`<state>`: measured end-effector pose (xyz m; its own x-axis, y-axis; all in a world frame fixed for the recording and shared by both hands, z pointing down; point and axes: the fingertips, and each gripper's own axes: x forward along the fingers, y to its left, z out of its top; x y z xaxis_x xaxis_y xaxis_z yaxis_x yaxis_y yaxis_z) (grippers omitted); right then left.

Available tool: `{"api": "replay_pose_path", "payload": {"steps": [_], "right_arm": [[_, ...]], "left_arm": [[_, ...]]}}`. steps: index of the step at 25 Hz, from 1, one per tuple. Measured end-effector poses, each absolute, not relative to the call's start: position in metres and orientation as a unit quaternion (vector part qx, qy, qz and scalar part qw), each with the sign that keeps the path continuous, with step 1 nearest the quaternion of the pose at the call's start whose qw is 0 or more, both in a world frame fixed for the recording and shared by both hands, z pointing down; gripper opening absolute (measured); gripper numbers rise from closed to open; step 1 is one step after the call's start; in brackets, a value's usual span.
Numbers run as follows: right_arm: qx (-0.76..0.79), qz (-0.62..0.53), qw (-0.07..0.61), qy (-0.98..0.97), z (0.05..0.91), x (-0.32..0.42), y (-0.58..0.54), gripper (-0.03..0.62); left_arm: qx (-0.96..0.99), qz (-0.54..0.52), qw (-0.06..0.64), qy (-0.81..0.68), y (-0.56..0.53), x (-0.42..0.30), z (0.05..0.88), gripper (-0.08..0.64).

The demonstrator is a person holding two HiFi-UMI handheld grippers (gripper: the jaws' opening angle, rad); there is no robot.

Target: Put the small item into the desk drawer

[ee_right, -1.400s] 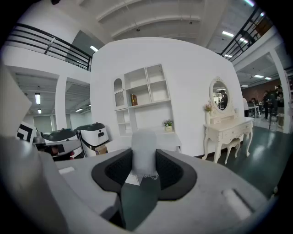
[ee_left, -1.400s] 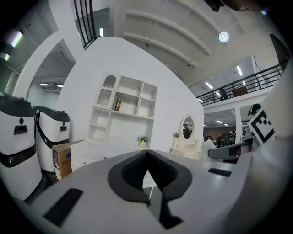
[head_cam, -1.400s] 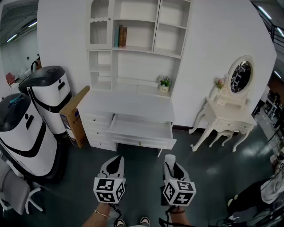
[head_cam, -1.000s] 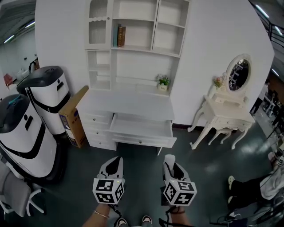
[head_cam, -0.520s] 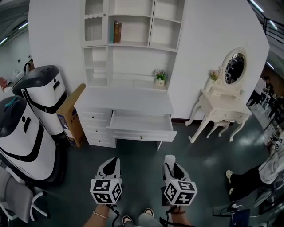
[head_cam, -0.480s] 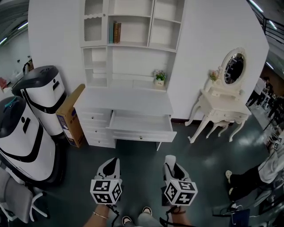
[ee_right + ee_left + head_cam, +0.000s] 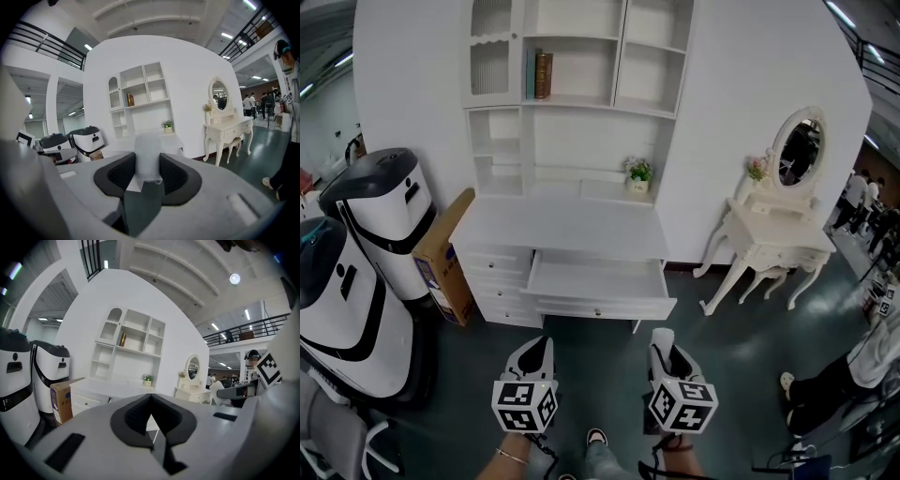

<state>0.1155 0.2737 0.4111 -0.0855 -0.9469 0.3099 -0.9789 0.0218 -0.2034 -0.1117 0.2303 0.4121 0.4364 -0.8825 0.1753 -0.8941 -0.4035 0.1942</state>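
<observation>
Right gripper view gives you the main fact: the jaws of the right gripper (image 7: 147,174) are clamped on the item (image 7: 147,149), a small pale piece that stands upright between the dark pads. I cannot tell what it is made of. The jaws of the left gripper (image 7: 151,414) are together, with nothing between them.

Head view shows the drawer (image 7: 598,279) already pulled out under the worktop (image 7: 558,230), and its inside looks bare. Both grippers are well apart from it, low over the floor, so I judge that the step in hand is the carry to the desk.

To do it well, keep the clamp firm but not harder – the item seems light and maybe soft. Walk close first, so that you do not need to stretch your arm. Bring the right gripper over the middle of the drawer, away from the front panel, and go down inside it. Part the jaws only when the item is near the bottom; otherwise it may bounce out. Keep the left gripper aside, or use it to steady the drawer front.

About writing – very little can be read. The box (image 7: 441,258) beside the desk has some print, but it is too small. The book (image 7: 544,75) spines are not legible, and the cubes (image 7: 525,405) carry only square markers, no words.
</observation>
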Motion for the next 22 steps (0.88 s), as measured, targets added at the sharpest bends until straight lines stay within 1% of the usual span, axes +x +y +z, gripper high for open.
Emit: {"api": "replay_pose_path", "payload": {"steps": [13, 22], "right_arm": [[0.654, 0.187, 0.046, -0.732, 0.404, 0.157, 0.129, 0.161], [0.643, 0.191, 0.052, -0.739, 0.405, 0.19, 0.061, 0.161]], "left_arm": [[0.822, 0.026, 0.128, -0.554, 0.098, -0.076, 0.401, -0.003], [0.818, 0.031, 0.123, -0.561, 0.035, -0.044, 0.397, -0.003]]}}
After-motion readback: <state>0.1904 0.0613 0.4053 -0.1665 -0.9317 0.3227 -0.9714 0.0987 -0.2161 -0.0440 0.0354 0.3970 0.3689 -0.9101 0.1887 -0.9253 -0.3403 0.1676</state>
